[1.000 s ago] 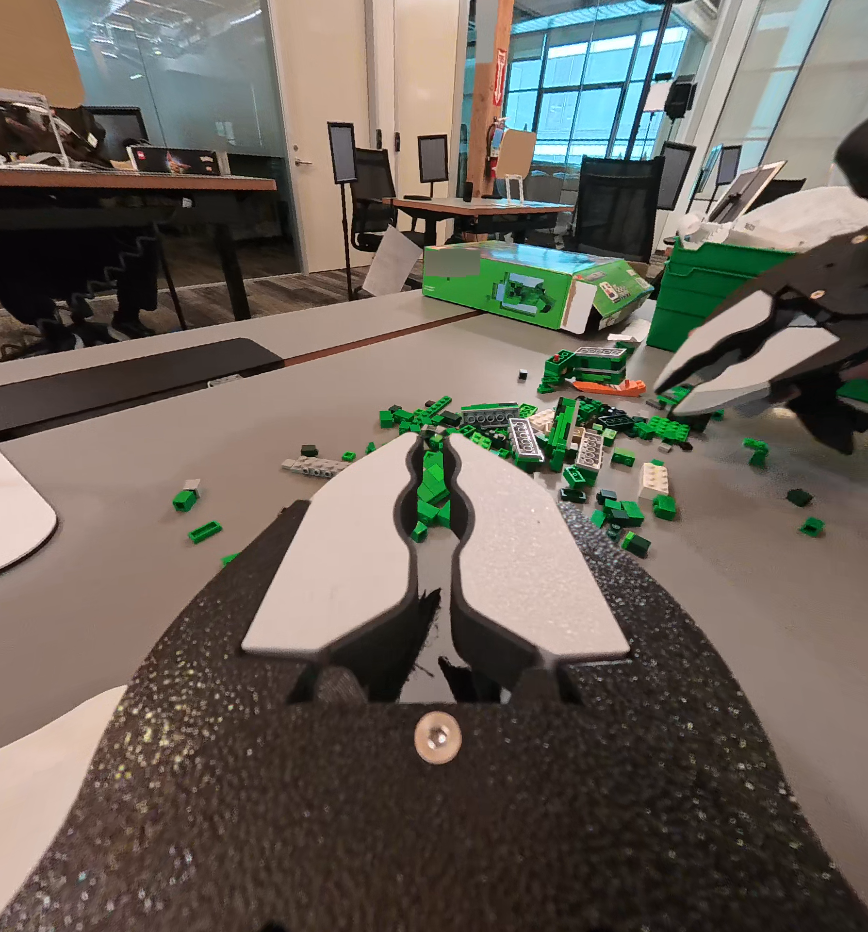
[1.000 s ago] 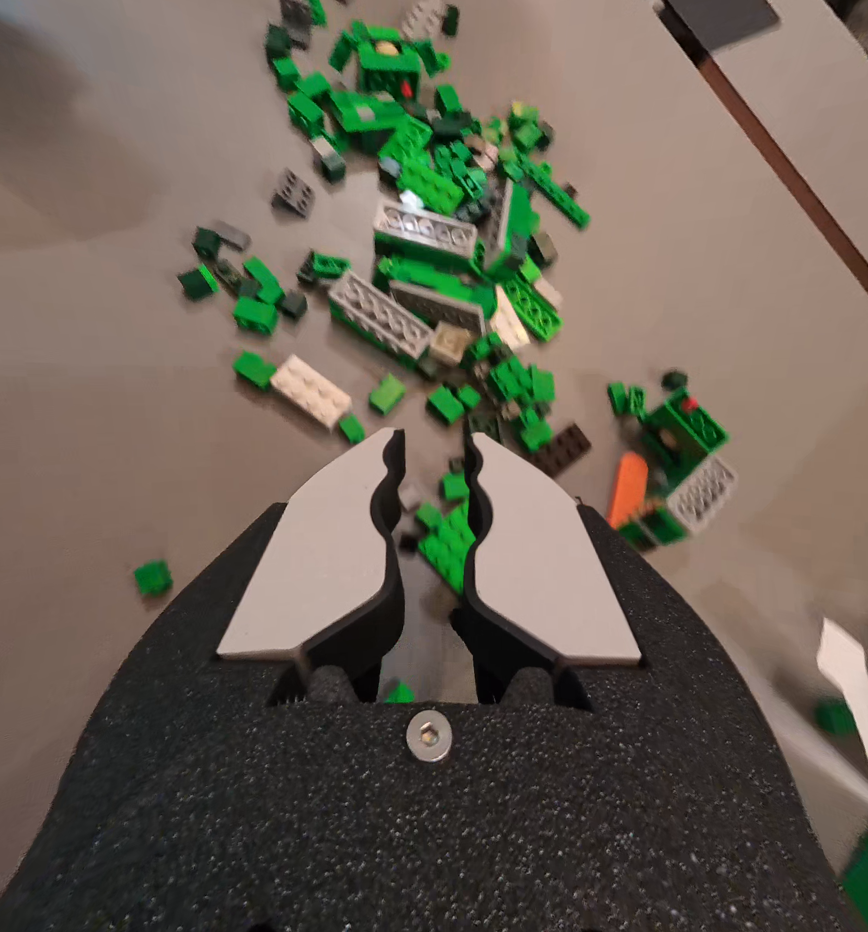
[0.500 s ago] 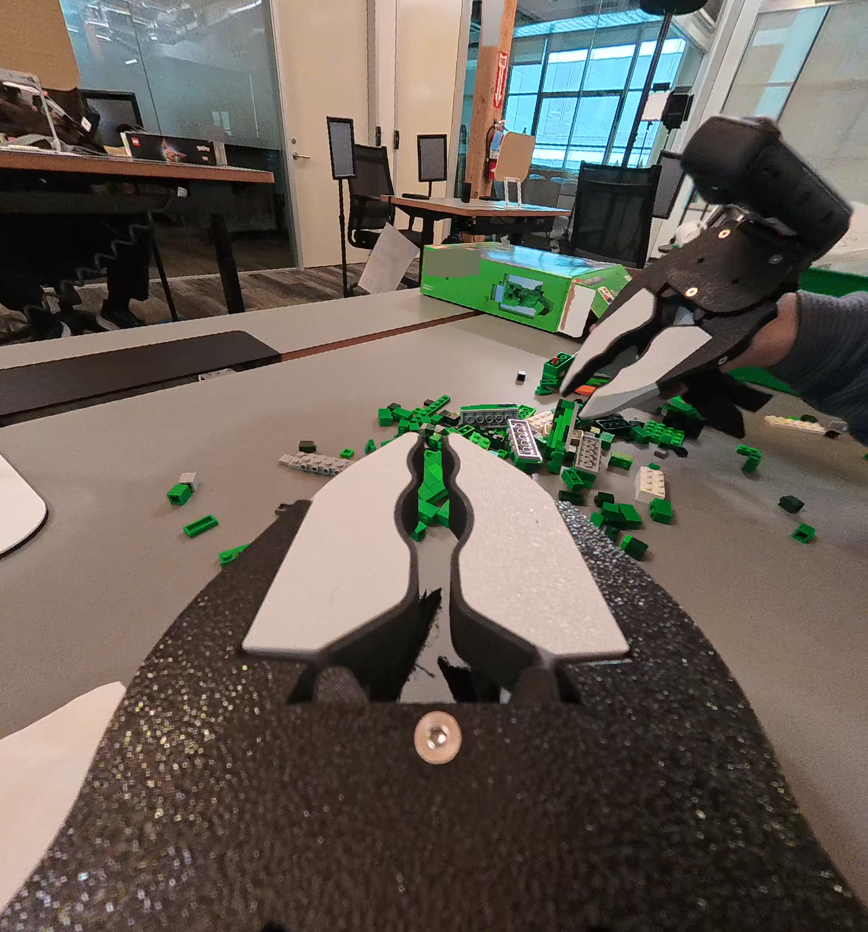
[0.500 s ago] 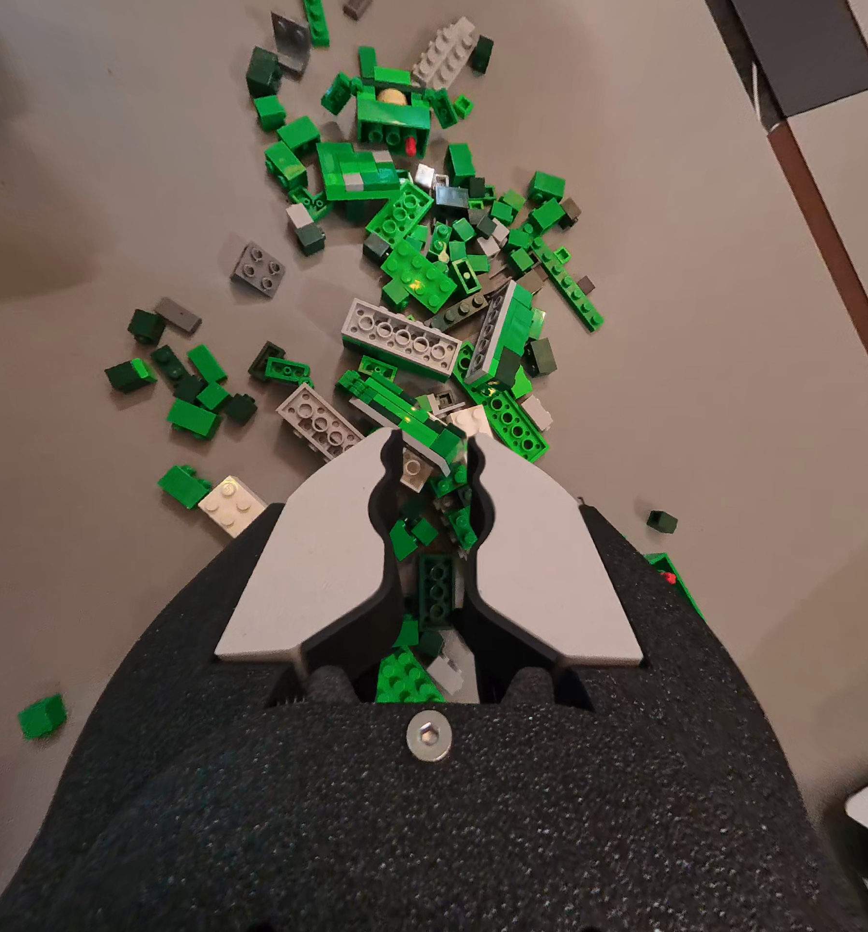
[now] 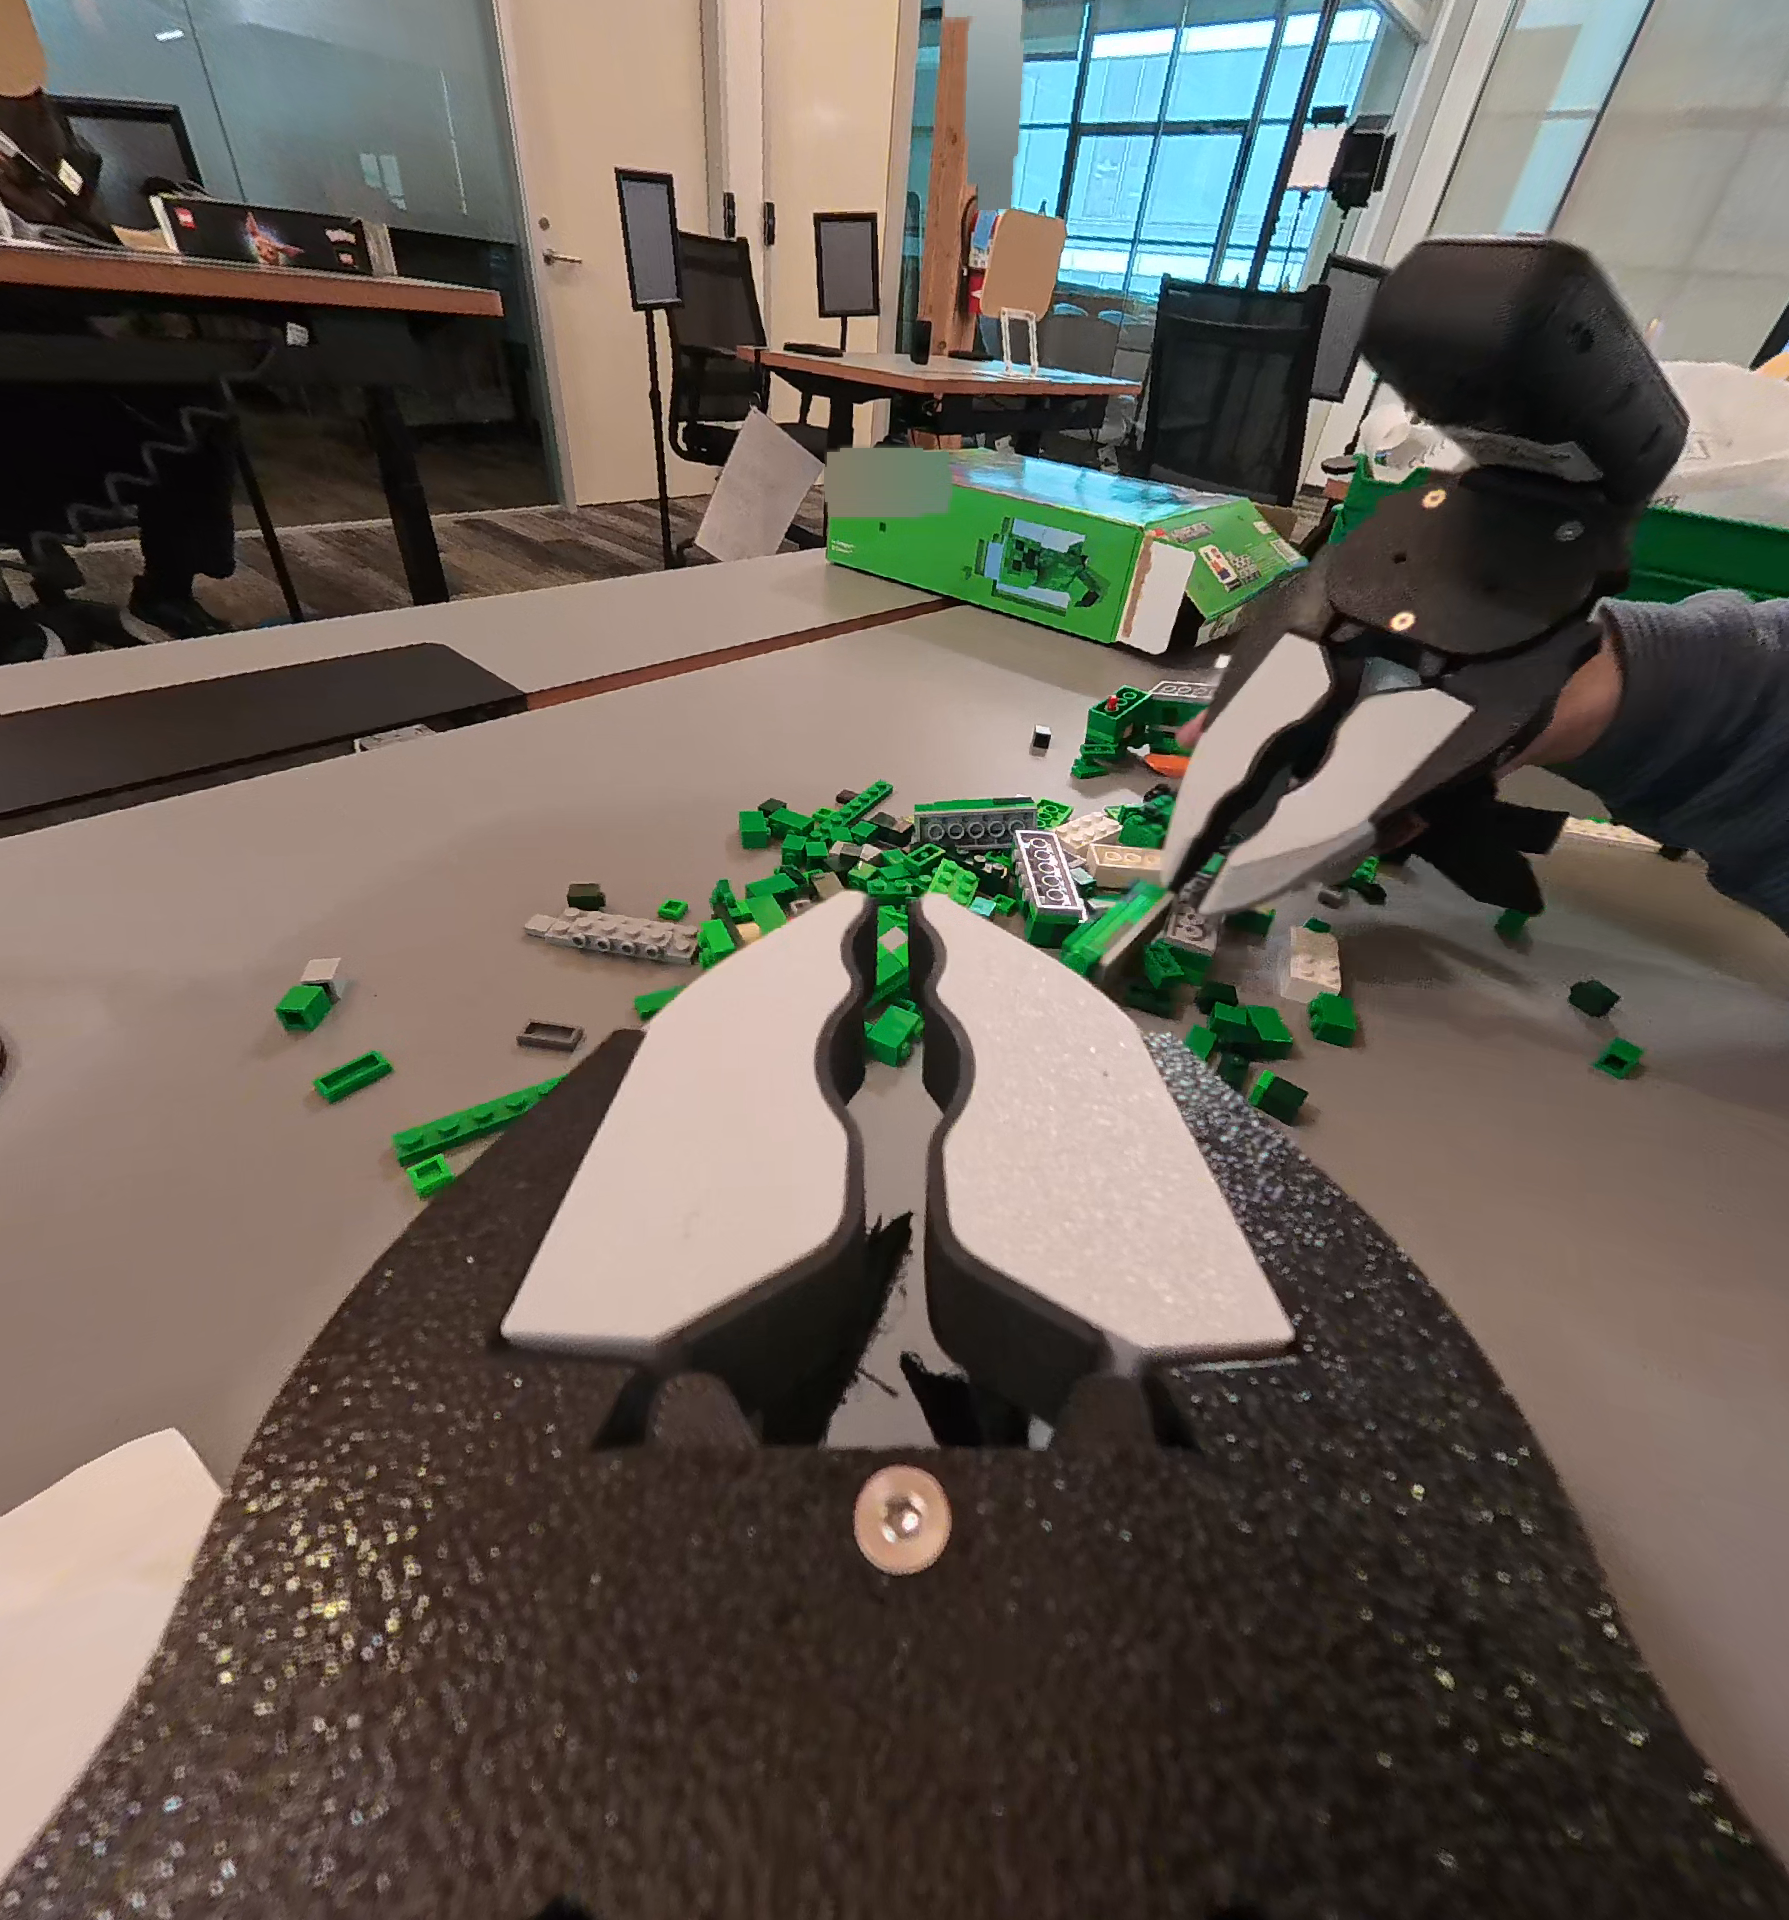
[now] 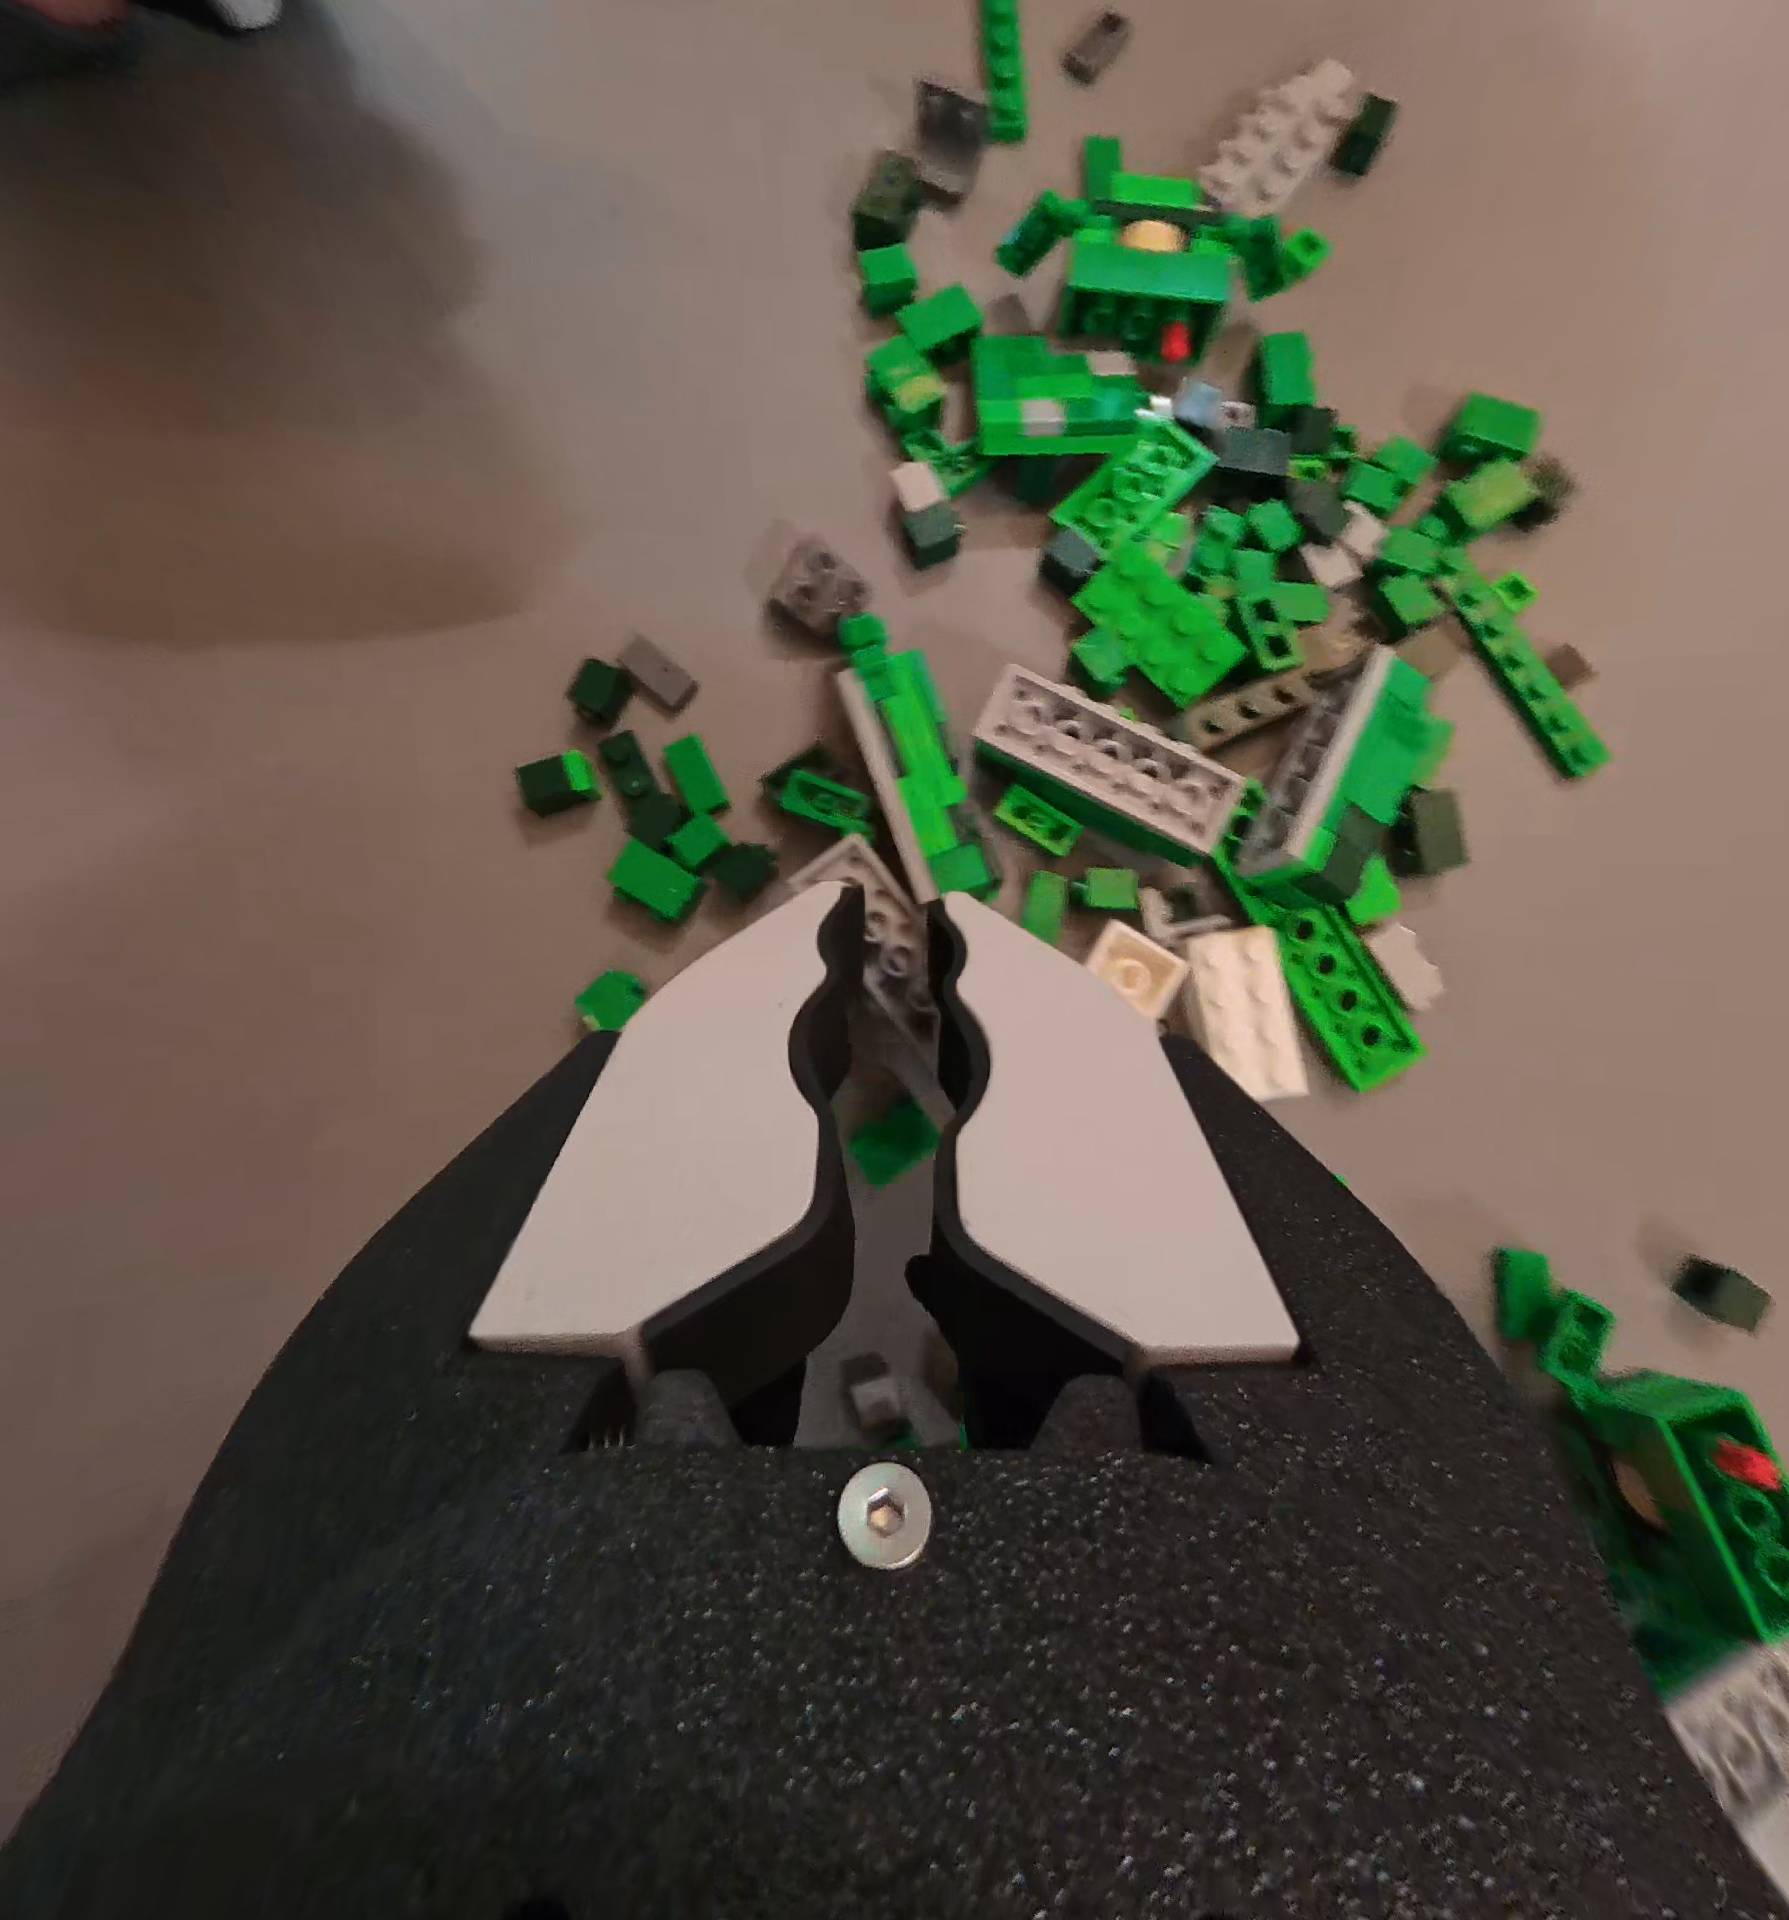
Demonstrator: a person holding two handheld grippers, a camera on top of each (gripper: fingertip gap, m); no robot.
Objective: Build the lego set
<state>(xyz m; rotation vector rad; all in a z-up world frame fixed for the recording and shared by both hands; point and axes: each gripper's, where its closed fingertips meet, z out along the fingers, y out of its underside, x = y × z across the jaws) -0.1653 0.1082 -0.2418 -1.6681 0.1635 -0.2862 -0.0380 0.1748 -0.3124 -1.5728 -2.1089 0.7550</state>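
The lego set lies unbuilt: a loose pile of green, grey and white bricks (image 6: 1233,665) fills the upper right of your right wrist view and sits at centre right in the left wrist view, on the grey table (image 5: 246,862). At the near edge of the pile a long grey-and-green stacked piece (image 6: 911,769) runs up from your right gripper (image 6: 895,909), whose fingers stand a narrow gap apart with the tips right at its lower end. In the left wrist view that gripper comes down from the upper right and its tips touch the same piece, which is tilted there. Whether it is truly pinched, I cannot tell.

Your left gripper (image 5: 895,914) hovers low at lower centre, jaws narrowly parted, with only bricks on the table showing through the gap; it seems to hold nothing.

The risk, as I judge it: a grip on just the end of a long stack could let it swing or split at a seam, and the tips may drag neighbouring bricks such as the long grey brick (image 6: 1108,764) out of place.

The right wrist view is motion-blurred, so studs and small parts are hard to read. A partly built green block (image 6: 1721,1538) is cut off at the lower right edge. The green box (image 5: 1056,551) lies beyond the pile.
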